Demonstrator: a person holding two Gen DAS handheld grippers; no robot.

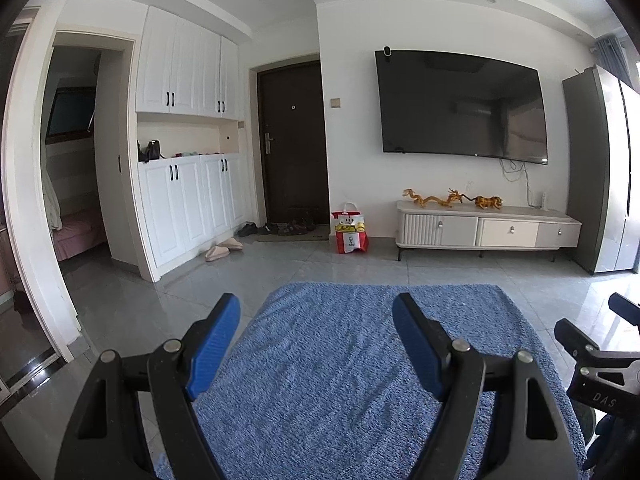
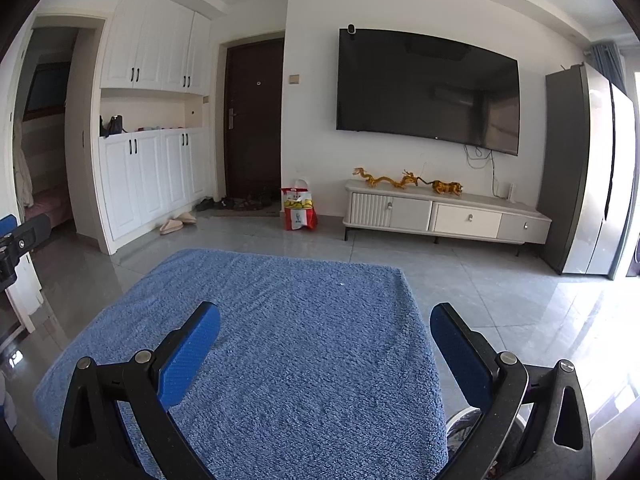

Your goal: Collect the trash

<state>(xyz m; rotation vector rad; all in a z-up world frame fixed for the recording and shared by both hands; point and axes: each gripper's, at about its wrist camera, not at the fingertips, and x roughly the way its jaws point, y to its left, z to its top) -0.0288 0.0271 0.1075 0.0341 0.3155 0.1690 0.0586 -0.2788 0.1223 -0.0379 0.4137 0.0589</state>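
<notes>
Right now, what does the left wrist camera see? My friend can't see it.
The left tongs hang open and empty over a fuzzy blue rug. Past it, a red-and-white bag stands on the floor by a dark door, beside a big wall TV.

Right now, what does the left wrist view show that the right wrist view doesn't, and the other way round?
Only the left wrist view shows the open left tongs up close, with the right tongs poking in at its right edge. Only the right wrist view shows the open right tongs up close, with a tip of the left tongs at its left edge. Both show the blue rug, the KFC bag by the dark door, the TV and the TV cabinet. No loose trash is visible in either.
</notes>
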